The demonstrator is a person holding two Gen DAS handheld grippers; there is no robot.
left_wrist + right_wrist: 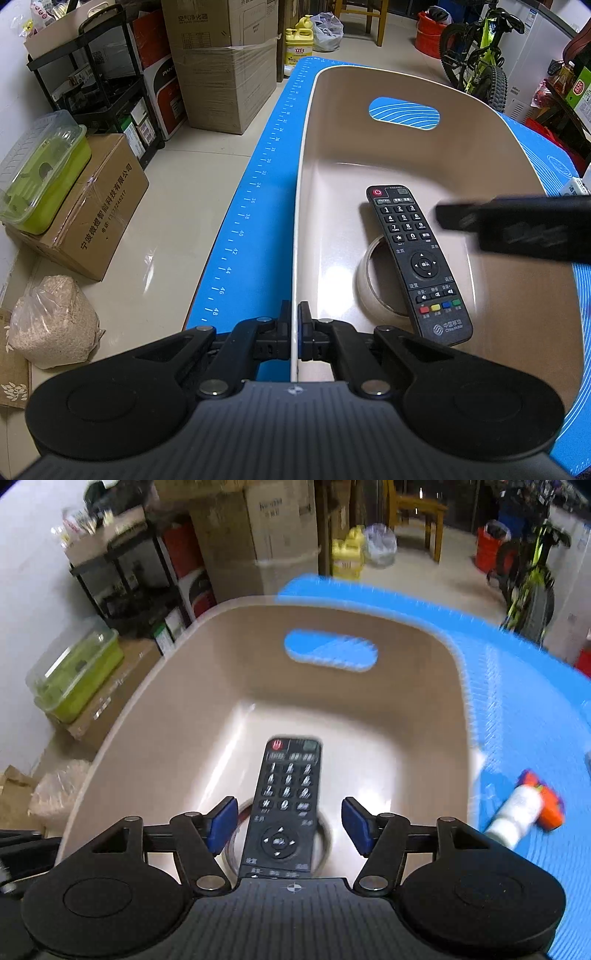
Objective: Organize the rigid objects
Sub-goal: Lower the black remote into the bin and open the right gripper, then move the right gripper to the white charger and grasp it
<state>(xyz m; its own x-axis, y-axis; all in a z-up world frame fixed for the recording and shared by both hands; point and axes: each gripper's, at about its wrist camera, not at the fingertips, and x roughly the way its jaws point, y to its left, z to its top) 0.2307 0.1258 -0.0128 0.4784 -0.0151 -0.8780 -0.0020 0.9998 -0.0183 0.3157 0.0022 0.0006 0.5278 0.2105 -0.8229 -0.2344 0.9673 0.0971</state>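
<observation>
Right gripper (288,825) open above remote (286,805) in bin (155,716); left gripper (294,332) clamps bin rim.

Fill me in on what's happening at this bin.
A person is sorting things into a beige bin with two handheld grippers. The left gripper is shut on the bin's near rim. The right gripper hangs open above a black remote, which lies inside on a tape roll. A white tube waits on the blue mat.
</observation>
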